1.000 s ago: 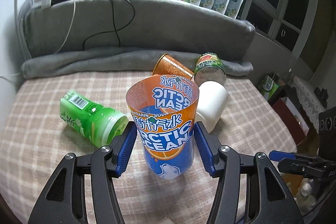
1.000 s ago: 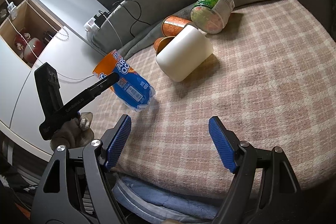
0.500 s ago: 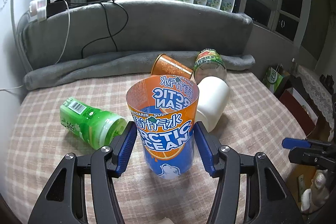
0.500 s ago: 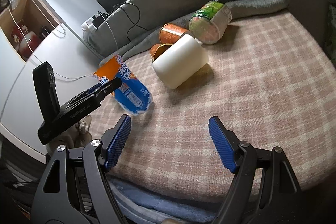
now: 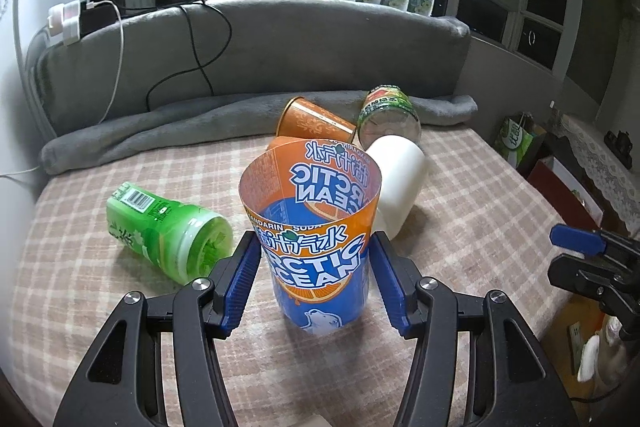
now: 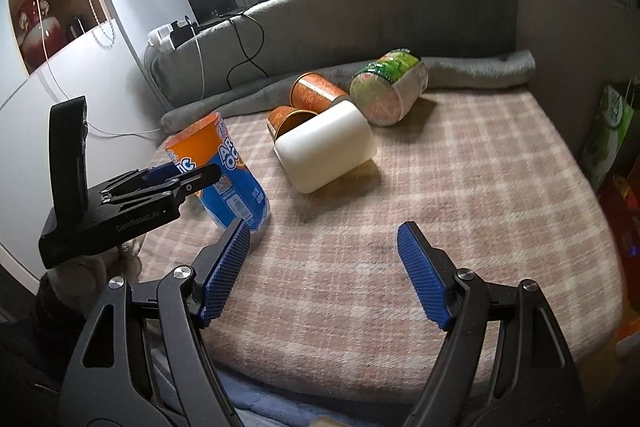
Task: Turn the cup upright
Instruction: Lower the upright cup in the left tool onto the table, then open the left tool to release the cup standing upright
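Lower centre of the left wrist view: the left gripper (image 5: 316,279) brackets the Arctic Ocean cup (image 5: 314,239), its blue pads (image 5: 240,283) at or just off the cup's sides, so a firm grip cannot be confirmed. The cup stands mouth-up on the checked blanket (image 5: 80,267), base apparently down; only release and withdrawal seem left. The right gripper (image 6: 324,275) hangs spread and empty at lower centre; the white cup (image 6: 326,155) and green bottle (image 5: 168,227) lie on their sides.

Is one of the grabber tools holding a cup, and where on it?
It cannot be told for sure. The left tool straddles the middle of the upright Arctic Ocean cup, pads apparently just off its sides. The right tool holds nothing.
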`<action>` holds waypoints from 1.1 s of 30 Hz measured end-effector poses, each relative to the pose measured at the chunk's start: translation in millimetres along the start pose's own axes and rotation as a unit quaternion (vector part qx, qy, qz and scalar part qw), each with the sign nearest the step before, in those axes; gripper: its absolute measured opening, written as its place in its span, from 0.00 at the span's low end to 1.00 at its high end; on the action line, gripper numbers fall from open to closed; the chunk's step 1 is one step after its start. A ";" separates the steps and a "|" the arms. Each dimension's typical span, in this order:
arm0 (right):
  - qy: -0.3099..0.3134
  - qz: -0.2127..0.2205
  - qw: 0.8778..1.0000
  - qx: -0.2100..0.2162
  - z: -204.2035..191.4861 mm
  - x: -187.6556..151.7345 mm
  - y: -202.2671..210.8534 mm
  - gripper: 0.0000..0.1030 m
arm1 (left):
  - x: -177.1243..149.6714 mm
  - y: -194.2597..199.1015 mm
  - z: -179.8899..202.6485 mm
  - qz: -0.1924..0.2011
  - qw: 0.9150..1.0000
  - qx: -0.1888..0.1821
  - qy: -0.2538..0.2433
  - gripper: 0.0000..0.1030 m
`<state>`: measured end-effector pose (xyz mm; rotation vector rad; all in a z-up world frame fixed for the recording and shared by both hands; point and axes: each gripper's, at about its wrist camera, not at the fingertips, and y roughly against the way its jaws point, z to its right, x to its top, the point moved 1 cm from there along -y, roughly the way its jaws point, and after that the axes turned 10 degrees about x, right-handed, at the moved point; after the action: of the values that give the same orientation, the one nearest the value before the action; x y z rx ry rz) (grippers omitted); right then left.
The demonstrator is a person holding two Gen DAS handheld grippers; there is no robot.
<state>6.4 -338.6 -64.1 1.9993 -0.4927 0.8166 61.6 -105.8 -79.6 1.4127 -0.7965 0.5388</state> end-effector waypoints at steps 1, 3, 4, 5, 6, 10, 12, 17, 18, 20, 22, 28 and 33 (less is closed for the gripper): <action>0.003 0.001 1.000 -0.002 -0.7 0.3 0.5 0.77 | -0.1 0.2 0.5 -0.001 1.000 -0.002 -0.001 0.54; 0.005 0.001 1.000 -0.004 -1.8 0.0 1.2 0.77 | 0.4 0.3 0.8 -0.003 1.000 -0.007 -0.001 0.54; 0.004 0.001 1.000 -0.003 -2.0 -0.2 1.2 0.77 | 0.8 0.1 0.5 -0.004 1.000 -0.009 0.000 0.54; 0.004 0.001 1.000 -0.003 -2.1 -0.2 1.2 0.77 | 1.4 -0.3 -0.2 -0.004 1.000 -0.010 0.003 0.54; 0.003 0.002 1.000 -0.003 -2.2 -0.2 1.5 0.77 | 1.8 -0.6 -0.3 -0.005 1.000 -0.012 0.004 0.54; 0.001 0.004 1.000 -0.004 -0.5 -0.5 3.8 0.77 | 0.6 0.6 1.2 -0.003 1.000 -0.013 0.001 0.54; 0.001 0.004 1.000 -0.004 0.2 -0.5 4.6 0.77 | -1.1 2.1 3.8 0.000 1.000 -0.012 -0.005 0.54; 0.002 0.003 1.000 -0.004 1.1 -0.4 5.4 0.77 | -4.2 5.3 10.3 0.005 1.000 -0.008 -0.020 0.55; 0.002 0.004 1.000 -0.004 0.8 -0.4 5.1 0.77 | -4.6 6.0 11.4 0.005 1.000 -0.008 -0.023 0.56; 0.000 0.004 1.000 -0.004 0.9 -0.3 5.4 0.77 | -5.4 7.1 13.2 0.005 1.000 -0.012 -0.026 0.56; 0.001 0.005 1.000 -0.004 -0.1 -0.3 4.7 0.77 | -5.8 7.1 14.2 0.000 1.000 -0.016 -0.027 0.63; 0.010 0.010 1.000 -0.005 -4.6 0.3 6.3 0.77 | -9.3 14.3 17.8 0.004 0.999 -0.025 -0.034 0.75; 0.023 0.022 0.999 -0.011 -11.3 1.8 8.0 0.77 | -11.6 23.6 11.3 0.005 0.999 -0.026 -0.021 0.75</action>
<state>-1.2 -333.2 -53.7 1.9516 -0.5199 0.8787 34.6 -112.9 -73.3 1.3762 -0.8471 0.4938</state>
